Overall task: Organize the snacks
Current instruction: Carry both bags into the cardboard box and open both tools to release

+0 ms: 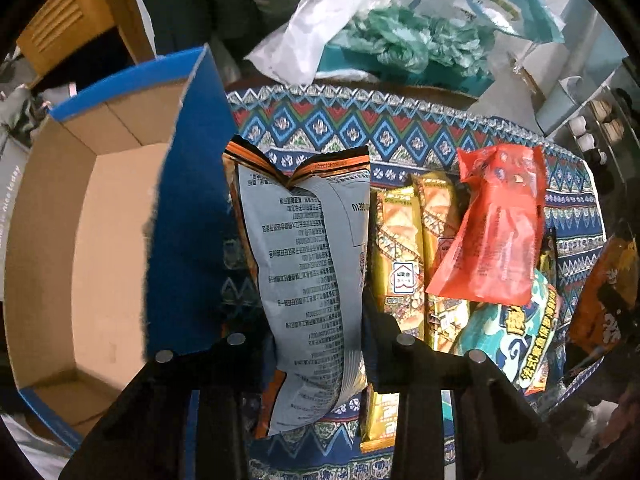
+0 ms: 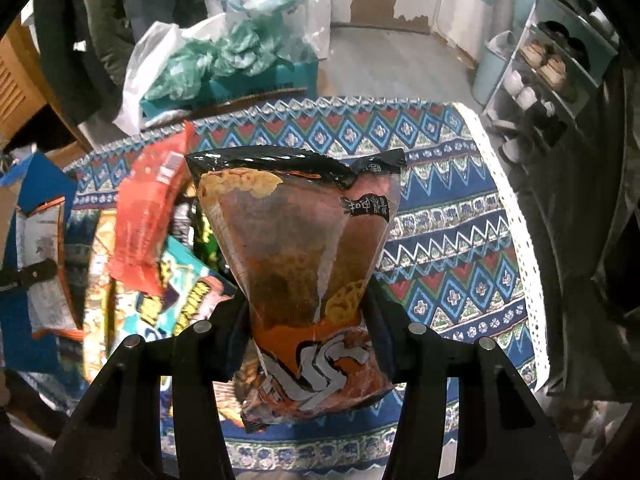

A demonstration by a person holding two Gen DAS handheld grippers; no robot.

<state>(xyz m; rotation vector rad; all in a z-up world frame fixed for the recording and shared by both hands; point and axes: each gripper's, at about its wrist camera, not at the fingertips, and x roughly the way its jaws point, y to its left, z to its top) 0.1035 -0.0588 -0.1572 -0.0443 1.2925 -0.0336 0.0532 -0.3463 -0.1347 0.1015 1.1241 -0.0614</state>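
Observation:
My left gripper (image 1: 316, 320) is shut on a grey-backed, orange-edged snack bag (image 1: 308, 264) and holds it upright above the patterned tablecloth (image 1: 360, 128), just right of an open blue cardboard box (image 1: 100, 216). My right gripper (image 2: 308, 316) is shut on an orange and black snack bag (image 2: 300, 248), held above the cloth (image 2: 452, 240). A pile of snacks lies on the table: gold packs (image 1: 400, 248), a red bag (image 1: 496, 232), a teal pack (image 1: 508, 336). The pile also shows left in the right wrist view, with the red bag (image 2: 148, 208).
Crumpled white and green plastic bags (image 1: 360, 36) and a teal box lie beyond the table's far edge. A wooden chair (image 1: 76, 12) stands behind the box. A shelf with shoes (image 2: 552, 68) stands at the right. The left gripper and its bag (image 2: 40, 264) show at the far left.

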